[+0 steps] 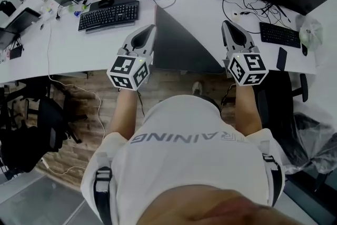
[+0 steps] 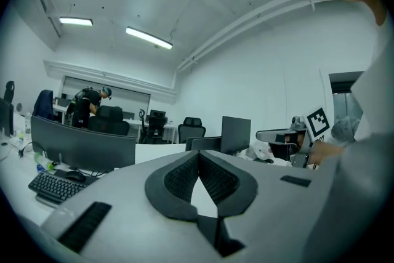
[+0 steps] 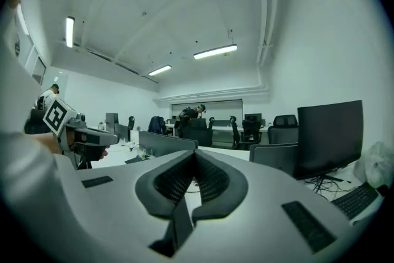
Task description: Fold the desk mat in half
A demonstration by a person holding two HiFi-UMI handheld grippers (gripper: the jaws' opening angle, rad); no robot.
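Head view: dark desk mat (image 1: 181, 47) lies on the white bench (image 1: 95, 45), my left tongs (image 1: 149, 30) and right tongs (image 1: 227, 26) at its near side edges.
Left gripper view: left tongs pinched together on the desk mat's edge.
Right gripper view: right tongs likewise clamped on it.

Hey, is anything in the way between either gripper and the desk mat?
Nothing visible does: the desk mat lies directly between the left gripper and the right gripper, its near edge running from one to the other.
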